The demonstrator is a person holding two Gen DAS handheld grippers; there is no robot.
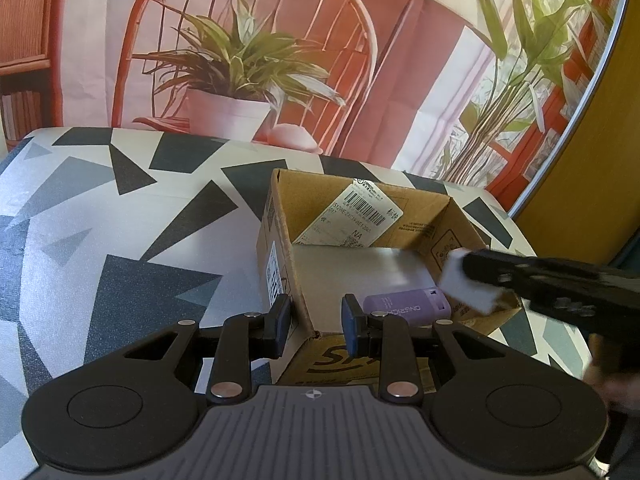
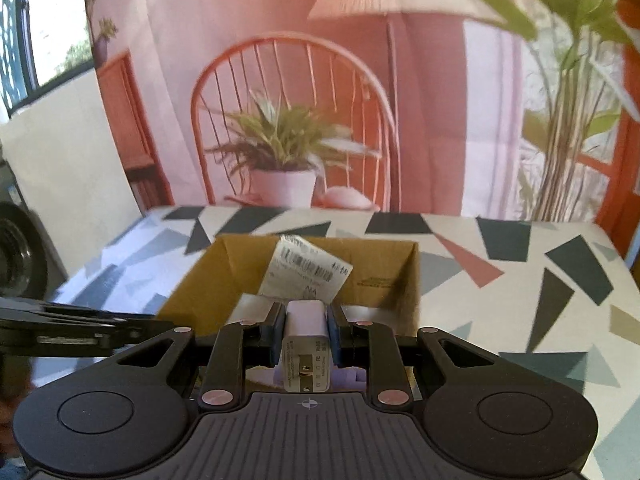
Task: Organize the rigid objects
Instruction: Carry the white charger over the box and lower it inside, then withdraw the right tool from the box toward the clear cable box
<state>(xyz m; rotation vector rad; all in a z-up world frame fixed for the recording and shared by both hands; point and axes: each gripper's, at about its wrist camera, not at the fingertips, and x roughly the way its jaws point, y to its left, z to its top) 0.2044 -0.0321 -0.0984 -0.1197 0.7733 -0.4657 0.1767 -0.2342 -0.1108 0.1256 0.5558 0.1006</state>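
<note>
The right gripper (image 2: 306,334) pinches a white charger (image 2: 306,354) above the cardboard box (image 1: 436,216); the left gripper (image 1: 316,326), spread, straddles the box's near corner beside a purple device (image 1: 408,306).

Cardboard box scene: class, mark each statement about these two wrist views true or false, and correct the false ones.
1. The right gripper holds a white charger. True.
2. The cardboard box is closed. False: it is open.
3. A purple device lies inside the box. True.
4. The left gripper clamps the purple device. False: its jaws stand apart, straddling the box's near corner.
</note>
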